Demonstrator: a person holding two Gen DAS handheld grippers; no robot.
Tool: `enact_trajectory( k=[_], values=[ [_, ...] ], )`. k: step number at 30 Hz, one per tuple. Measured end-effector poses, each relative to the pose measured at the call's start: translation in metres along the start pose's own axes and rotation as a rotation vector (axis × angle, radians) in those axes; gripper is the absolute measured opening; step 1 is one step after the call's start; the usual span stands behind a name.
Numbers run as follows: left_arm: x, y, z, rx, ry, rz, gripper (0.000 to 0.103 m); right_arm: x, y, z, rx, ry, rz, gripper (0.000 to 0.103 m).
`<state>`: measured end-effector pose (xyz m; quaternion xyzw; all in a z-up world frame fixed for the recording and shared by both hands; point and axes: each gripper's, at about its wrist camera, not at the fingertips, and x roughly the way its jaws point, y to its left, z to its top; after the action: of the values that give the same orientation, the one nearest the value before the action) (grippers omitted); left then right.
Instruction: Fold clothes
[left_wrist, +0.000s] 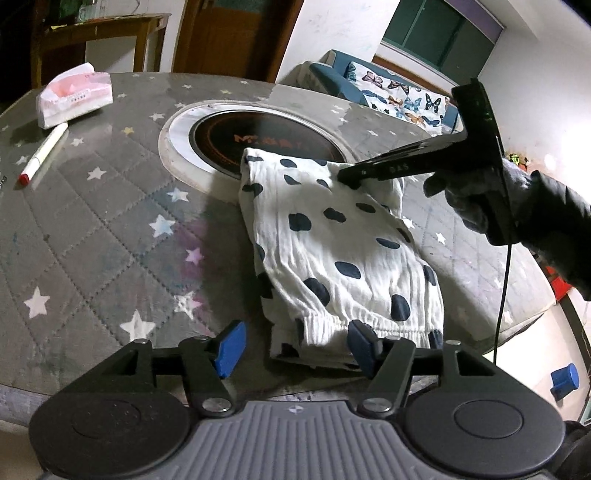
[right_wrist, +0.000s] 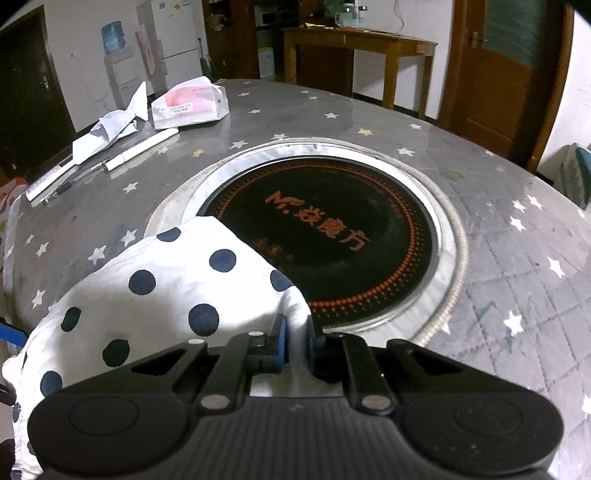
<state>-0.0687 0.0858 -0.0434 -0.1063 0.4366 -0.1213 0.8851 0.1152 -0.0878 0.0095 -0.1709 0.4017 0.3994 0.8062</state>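
A white garment with dark blue dots (left_wrist: 332, 254) lies folded on the grey star-patterned table, its elastic waistband toward my left gripper (left_wrist: 295, 347). That gripper stands open, its blue pads on either side of the waistband edge without clamping it. My right gripper (left_wrist: 351, 177), held by a gloved hand (left_wrist: 476, 199), is at the garment's far corner beside the round cooktop. In the right wrist view my right gripper (right_wrist: 295, 343) is shut on a fold of the garment (right_wrist: 166, 295), with white cloth pinched between the blue pads.
A round black induction cooktop (right_wrist: 332, 240) with a steel ring is set in the table's middle. A tissue pack (left_wrist: 74, 96) and a white marker (left_wrist: 44, 153) lie at the far left, with crumpled paper (right_wrist: 110, 129) nearby. A sofa (left_wrist: 388, 88) stands behind the table.
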Motion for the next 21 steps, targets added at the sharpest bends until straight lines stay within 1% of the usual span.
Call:
enact_trajectory(
  k=[5,11,15,21],
  values=[
    [0.007,0.002,0.007,0.0,-0.003,0.01,0.065,-0.014,-0.008,-0.016,0.036,-0.012,-0.043,0.009],
    [0.022,0.002,0.024,0.008,-0.022,0.02,0.065,-0.033,-0.02,-0.037,0.086,-0.027,-0.099,0.009],
    [0.036,-0.004,0.039,0.039,-0.035,0.023,0.065,-0.05,-0.031,-0.06,0.142,-0.033,-0.149,0.009],
    [0.061,-0.014,0.064,0.08,-0.035,0.01,0.064,-0.076,-0.046,-0.095,0.226,-0.042,-0.223,0.008]
  ],
)
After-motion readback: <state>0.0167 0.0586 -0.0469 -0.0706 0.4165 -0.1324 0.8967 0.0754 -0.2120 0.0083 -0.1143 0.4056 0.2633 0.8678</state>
